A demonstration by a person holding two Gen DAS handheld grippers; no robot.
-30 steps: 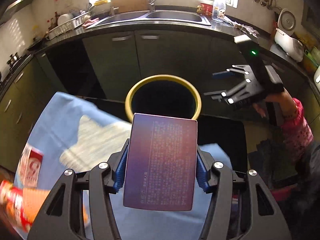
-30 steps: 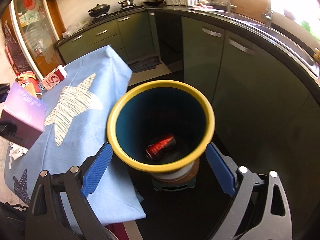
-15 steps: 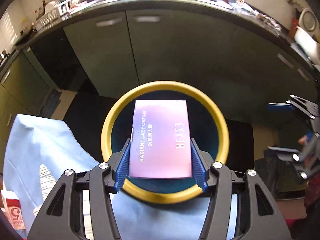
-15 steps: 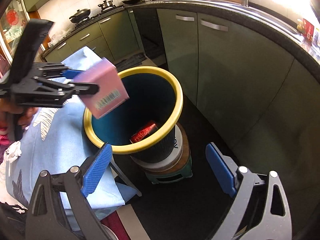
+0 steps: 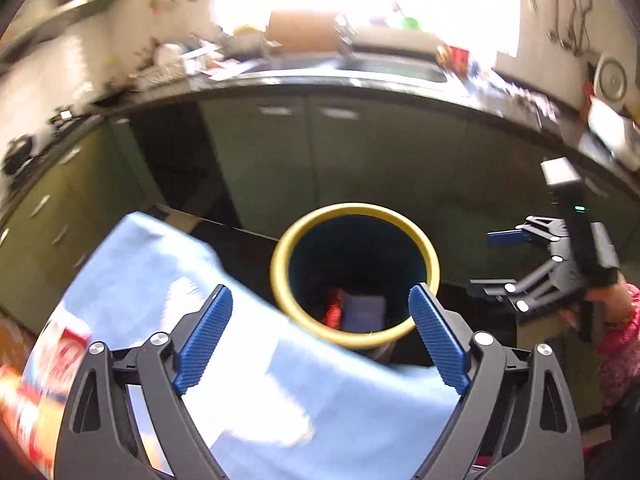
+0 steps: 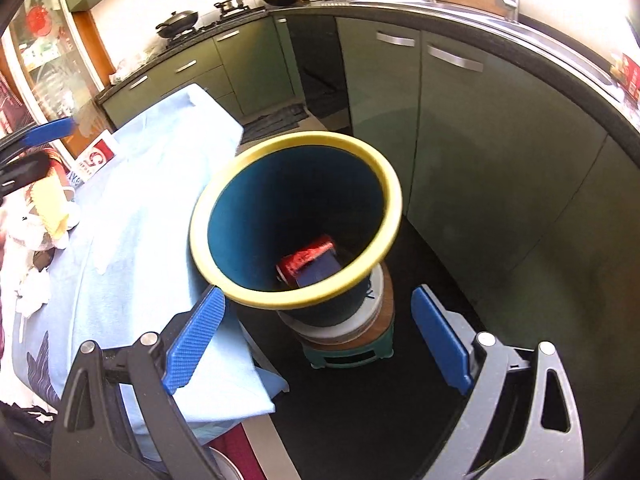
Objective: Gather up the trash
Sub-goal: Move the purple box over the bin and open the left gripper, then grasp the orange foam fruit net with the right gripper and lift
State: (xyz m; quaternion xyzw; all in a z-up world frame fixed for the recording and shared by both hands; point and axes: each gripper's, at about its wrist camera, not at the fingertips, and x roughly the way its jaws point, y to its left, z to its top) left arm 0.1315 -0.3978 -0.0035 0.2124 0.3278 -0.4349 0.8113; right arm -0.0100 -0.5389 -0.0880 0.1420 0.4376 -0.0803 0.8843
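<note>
A dark bin with a yellow rim (image 5: 280, 248) (image 6: 394, 208) stands beside the table. At its bottom lie a red can (image 5: 334, 312) (image 6: 306, 258) and a purple box (image 5: 364, 314) (image 6: 320, 274). My left gripper (image 5: 320, 300) hovers over the table's edge, facing the bin. Its jaws are opening wide and nothing is between them. It also shows at the left edge of the right wrist view as the left gripper (image 6: 36, 150). My right gripper (image 6: 316, 300) (image 5: 482, 264) hangs open and empty to the right of the bin.
A light blue cloth (image 5: 160, 280) (image 6: 152, 208) covers the table. On it lie a red and white carton (image 6: 94, 156), a red snack tube (image 5: 24, 412) and crumpled tissues (image 6: 32, 292). The bin rests on a small stool (image 6: 348, 348). Green cabinets (image 6: 480, 152) curve behind.
The left gripper carried the purple box over the bin, let it go and drew back over the table. The box now lies in the bin beside the can. The right gripper stayed open.
</note>
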